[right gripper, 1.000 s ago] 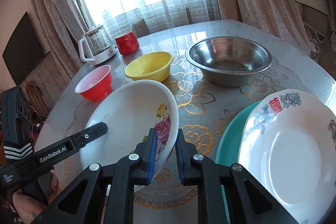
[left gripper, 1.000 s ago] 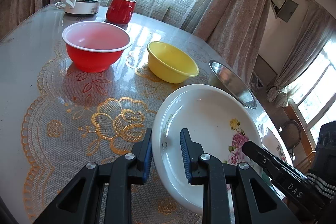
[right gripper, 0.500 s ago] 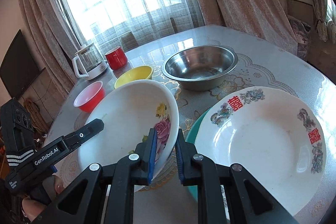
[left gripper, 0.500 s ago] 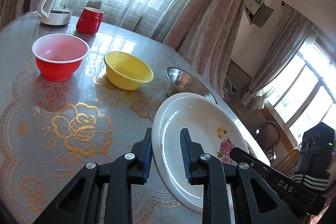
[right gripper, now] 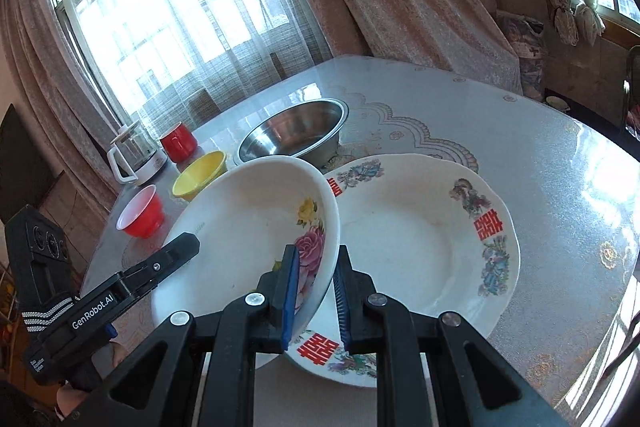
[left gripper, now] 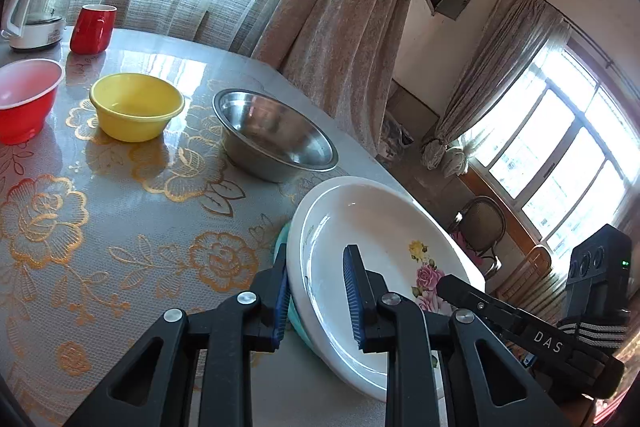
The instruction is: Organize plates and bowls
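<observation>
Both grippers hold one white rose-patterned plate (left gripper: 368, 247), also in the right wrist view (right gripper: 240, 227). My left gripper (left gripper: 316, 299) is shut on its left rim. My right gripper (right gripper: 316, 291) is shut on its right rim. The plate is tilted above a larger white plate with red characters (right gripper: 420, 247), which rests on a teal plate (left gripper: 282, 243). A steel bowl (left gripper: 276, 139), a yellow bowl (left gripper: 136, 107) and a red bowl (left gripper: 24, 99) stand further back on the table.
A red mug (left gripper: 92, 29) and a glass kettle (left gripper: 36, 11) stand at the table's far edge by the curtains. The round table (right gripper: 560, 155) has a lace-pattern cover. A chair (left gripper: 480, 223) stands beyond the table's right edge.
Both grippers carried the rose plate to the right, from beside the red-character plate to over it. The red and yellow bowls now sit further left in the left wrist view.
</observation>
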`<state>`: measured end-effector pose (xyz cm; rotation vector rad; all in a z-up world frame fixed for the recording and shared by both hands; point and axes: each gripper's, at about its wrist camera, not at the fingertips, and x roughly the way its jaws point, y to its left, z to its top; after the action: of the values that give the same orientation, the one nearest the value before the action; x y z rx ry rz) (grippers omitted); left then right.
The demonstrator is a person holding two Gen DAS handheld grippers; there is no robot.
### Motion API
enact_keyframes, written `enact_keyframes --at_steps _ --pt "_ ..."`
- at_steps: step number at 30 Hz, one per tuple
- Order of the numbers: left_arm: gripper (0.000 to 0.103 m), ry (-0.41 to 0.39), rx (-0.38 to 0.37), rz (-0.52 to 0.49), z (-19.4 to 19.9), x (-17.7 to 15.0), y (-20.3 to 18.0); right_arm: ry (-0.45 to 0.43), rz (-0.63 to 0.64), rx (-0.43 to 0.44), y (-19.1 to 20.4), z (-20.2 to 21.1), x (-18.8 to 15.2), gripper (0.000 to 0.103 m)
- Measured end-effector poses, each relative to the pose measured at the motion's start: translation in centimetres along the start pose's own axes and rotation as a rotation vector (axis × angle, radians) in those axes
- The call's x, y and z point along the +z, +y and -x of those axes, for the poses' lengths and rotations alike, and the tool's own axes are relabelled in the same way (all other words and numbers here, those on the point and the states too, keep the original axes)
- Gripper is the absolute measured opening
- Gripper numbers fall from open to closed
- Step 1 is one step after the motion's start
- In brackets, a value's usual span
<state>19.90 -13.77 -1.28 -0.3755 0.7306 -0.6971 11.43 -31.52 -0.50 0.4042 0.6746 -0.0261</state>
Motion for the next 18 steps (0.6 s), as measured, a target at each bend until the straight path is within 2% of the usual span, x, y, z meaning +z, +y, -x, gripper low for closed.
enact_keyframes --at_steps 5,11,18 --pt "0.025 0.053 -0.003 -0.041 -2.5 -0.3 -2.5 -0.010 -0.049 -0.039 -2.9 1.0 0.0 0.017" --pt "0.025 0.140 -0.004 -0.046 -5.3 -0.1 -4.2 0.016 -0.115 -0.063 -6.3 1.2 0.1 0.017" --pt "0.025 0.186 0.064 -0.078 -6.7 0.2 -5.6 0.055 -0.155 -0.063 -8.4 -0.1 0.6 0.017"
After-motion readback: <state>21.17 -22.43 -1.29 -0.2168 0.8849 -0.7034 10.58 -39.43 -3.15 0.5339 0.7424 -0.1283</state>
